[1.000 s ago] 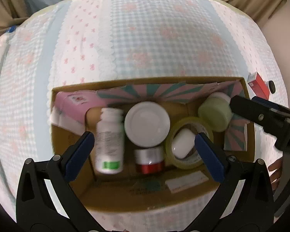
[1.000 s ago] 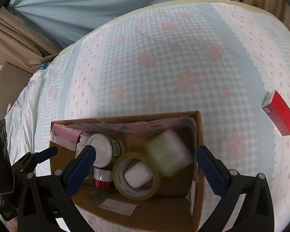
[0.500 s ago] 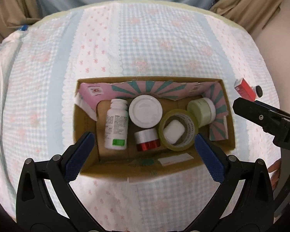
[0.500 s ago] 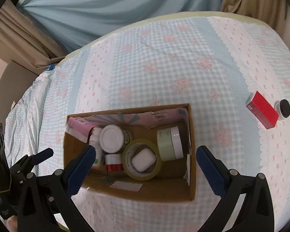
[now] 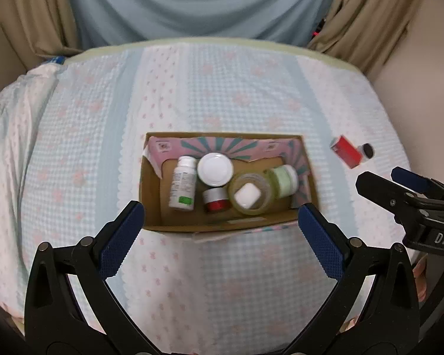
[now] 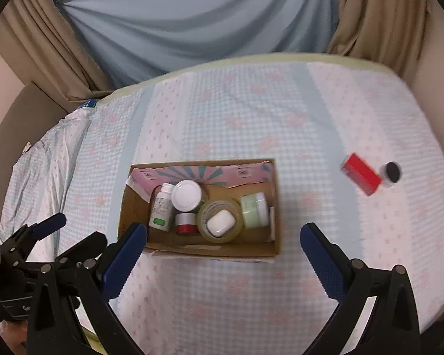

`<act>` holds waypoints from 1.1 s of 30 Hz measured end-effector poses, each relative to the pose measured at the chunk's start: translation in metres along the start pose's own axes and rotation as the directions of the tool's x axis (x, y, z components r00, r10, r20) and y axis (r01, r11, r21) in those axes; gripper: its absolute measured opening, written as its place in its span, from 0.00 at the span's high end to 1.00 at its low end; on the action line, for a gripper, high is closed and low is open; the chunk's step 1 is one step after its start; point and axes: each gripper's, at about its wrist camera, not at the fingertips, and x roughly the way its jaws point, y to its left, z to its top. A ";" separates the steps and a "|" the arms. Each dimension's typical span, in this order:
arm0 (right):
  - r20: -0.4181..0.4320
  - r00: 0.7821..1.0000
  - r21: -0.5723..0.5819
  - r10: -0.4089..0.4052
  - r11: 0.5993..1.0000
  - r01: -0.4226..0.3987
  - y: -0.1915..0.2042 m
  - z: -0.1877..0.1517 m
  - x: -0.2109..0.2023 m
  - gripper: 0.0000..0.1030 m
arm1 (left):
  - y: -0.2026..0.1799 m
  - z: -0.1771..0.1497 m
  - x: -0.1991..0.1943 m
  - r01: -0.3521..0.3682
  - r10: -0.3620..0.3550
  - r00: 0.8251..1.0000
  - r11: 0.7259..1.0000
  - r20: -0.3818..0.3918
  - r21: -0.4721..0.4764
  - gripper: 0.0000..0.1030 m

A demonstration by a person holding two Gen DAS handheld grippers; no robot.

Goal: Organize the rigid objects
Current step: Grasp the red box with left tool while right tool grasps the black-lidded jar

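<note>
Red box (image 6: 361, 178) lies on the bedsheet well to the right of the cardboard box (image 6: 133, 207), long axis slanting, so we judge our right gripper (image 6: 223, 250), spread and empty like the left gripper (image 5: 220, 227), nearer.

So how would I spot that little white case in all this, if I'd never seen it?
Find the open cardboard box in the middle of the checked bedspread. Inside, right of centre, a roll of clear tape lies flat. The white case sits in the roll's hole: a smooth rounded pebble shape, unlike the round-lidded jars and the bottle beside it.
</note>
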 end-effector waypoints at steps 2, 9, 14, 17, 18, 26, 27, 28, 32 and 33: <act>0.020 1.000 -0.010 -0.022 1.000 0.022 -0.002 -0.003 -0.014 0.00 | -0.007 -0.005 -0.013 0.010 -0.010 1.000 1.000 0.023 -0.001 0.00; 0.067 0.997 -0.028 -0.035 0.999 0.037 -0.037 -0.012 -0.060 0.00 | -0.048 -0.013 -0.045 -0.037 0.035 0.994 0.999 0.107 0.019 0.00; 0.108 0.994 -0.050 -0.024 0.998 0.029 -0.090 -0.014 -0.086 0.00 | -0.092 -0.017 -0.048 -0.044 0.045 0.990 0.999 0.130 -0.009 0.00; 0.114 0.993 -0.076 -0.004 0.997 0.012 -0.125 -0.012 -0.095 0.00 | -0.128 -0.020 -0.044 -0.072 0.076 0.987 0.997 0.140 -0.031 0.00; 0.107 0.994 -0.084 0.003 0.996 0.006 -0.136 -0.011 -0.097 0.00 | -0.139 -0.021 -0.041 -0.082 0.087 0.987 0.996 0.137 -0.042 0.00; 0.106 0.994 -0.178 0.020 0.984 -0.001 -0.247 0.005 -0.092 0.00 | -0.242 -0.029 0.007 -0.065 0.081 0.992 0.984 0.094 -0.166 0.00; 0.101 0.995 -0.187 0.010 0.982 0.009 -0.262 0.008 -0.087 0.00 | -0.254 -0.029 0.016 -0.061 0.077 0.993 0.982 0.084 -0.181 0.00; 0.097 0.995 -0.191 0.004 0.981 0.014 -0.271 0.010 -0.084 0.00 | -0.262 -0.028 0.024 -0.058 0.073 0.994 0.980 0.077 -0.191 0.00; 0.069 0.997 -0.218 -0.024 0.975 0.038 -0.321 0.021 -0.057 0.00 | -0.300 -0.020 0.068 -0.045 0.053 0.998 0.974 0.033 -0.220 0.00; 0.061 0.998 -0.231 -0.024 0.972 0.038 -0.332 0.024 -0.047 0.00 | -0.310 -0.015 0.083 -0.045 0.050 0.999 0.973 0.020 -0.226 0.00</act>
